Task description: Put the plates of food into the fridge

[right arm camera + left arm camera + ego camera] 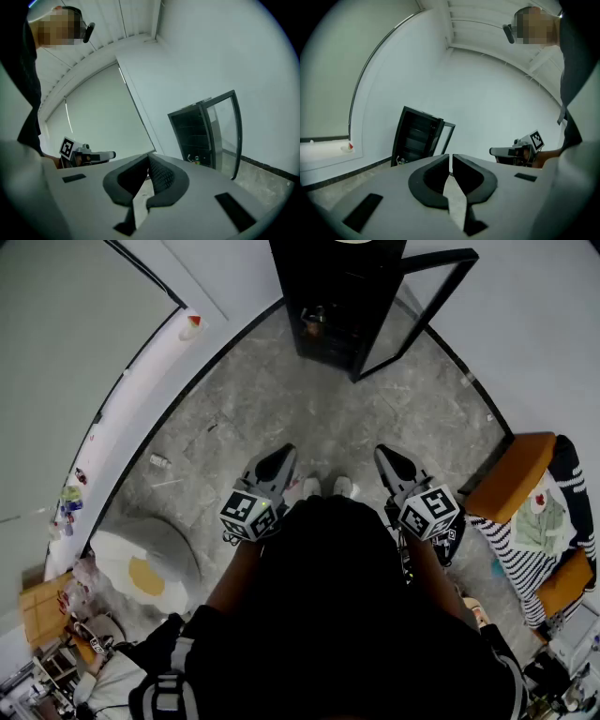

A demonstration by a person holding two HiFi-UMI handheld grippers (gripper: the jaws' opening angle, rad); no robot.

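The fridge (330,306) is a tall black cabinet at 12 o'clock in the head view. It stands against the white wall (525,324), at the far edge of the grey stone floor (281,409). Its glass door (417,301) has a thin black frame and is swung open toward 1 o'clock, so the dark shelves (415,136) inside can be seen. On the lowest shelf there are some small things (314,321), but they are too small to tell whether they are plates of food.

The person (347,615) stands well apart from the fridge, facing it. The left gripper (280,457) and the right gripper (386,457) are held side by side, at about 11 and 1 o'clock from the body, and both point toward the fridge. In each gripper view the two dark pads (429,176) meet at their tips with nothing between them, so both tools are closed and empty.

At 3 o'clock is an orange sofa (511,474) with a striped cloth (516,554). At 8 o'clock lies a cushion (141,568) shaped like a fried egg.
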